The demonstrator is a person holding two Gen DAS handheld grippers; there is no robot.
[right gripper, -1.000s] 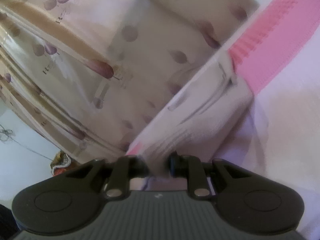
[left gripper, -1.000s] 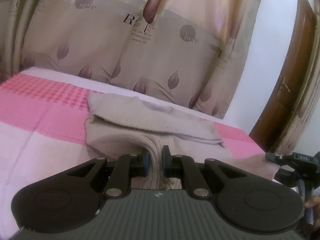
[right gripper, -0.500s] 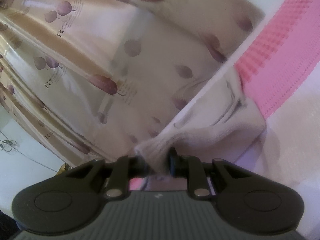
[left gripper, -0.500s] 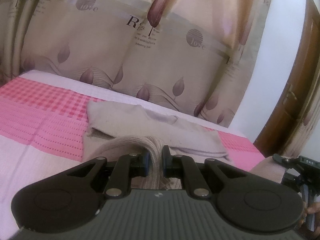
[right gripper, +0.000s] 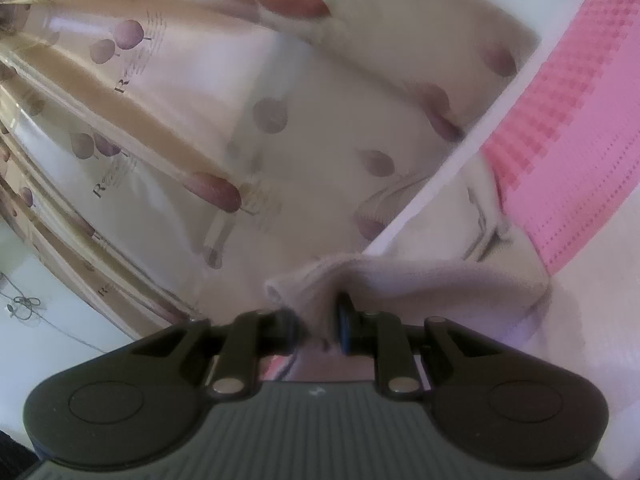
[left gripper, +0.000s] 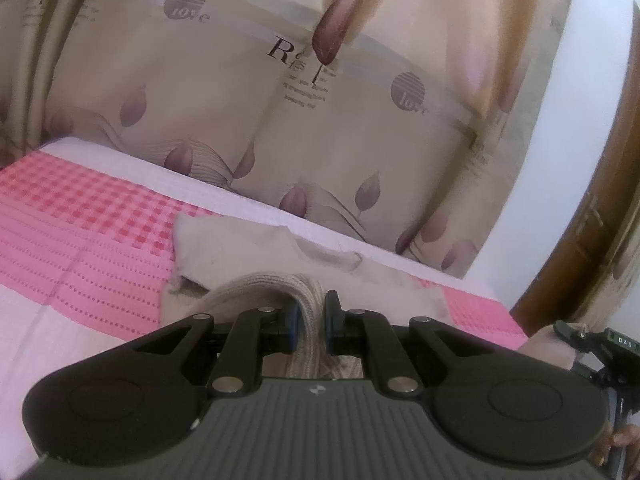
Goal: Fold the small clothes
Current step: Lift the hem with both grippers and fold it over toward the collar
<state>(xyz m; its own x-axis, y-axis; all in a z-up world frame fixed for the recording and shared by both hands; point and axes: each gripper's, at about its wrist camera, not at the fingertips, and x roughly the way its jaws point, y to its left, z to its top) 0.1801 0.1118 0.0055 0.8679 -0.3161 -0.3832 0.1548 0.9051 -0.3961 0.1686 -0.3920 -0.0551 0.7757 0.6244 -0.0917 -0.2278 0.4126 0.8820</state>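
Curtain point(left gripper: 224, 128) looms nearer; both claws lifted the sweater point(left gripper: 256, 248) hem.

From my seat, the garment point(left gripper: 248, 248) reads as soft beige knit cloth — ribbed at the near edge. The bedspread point(left gripper: 80, 240) is matt pink waffle-weave cloth. Far behind, the curtain point(left gripper: 224, 112) has a satiny sheen; the door point(left gripper: 592, 216) at right looks like varnished wood — glossy brown.

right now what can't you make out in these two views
- Left view: the sweater near part, hidden behind the left gripper body.
- Left view: the right gripper, cut off by the frame edge.
- Right view: the curtain print, blurred.
- Right view: the sweater's far edge, blurred.
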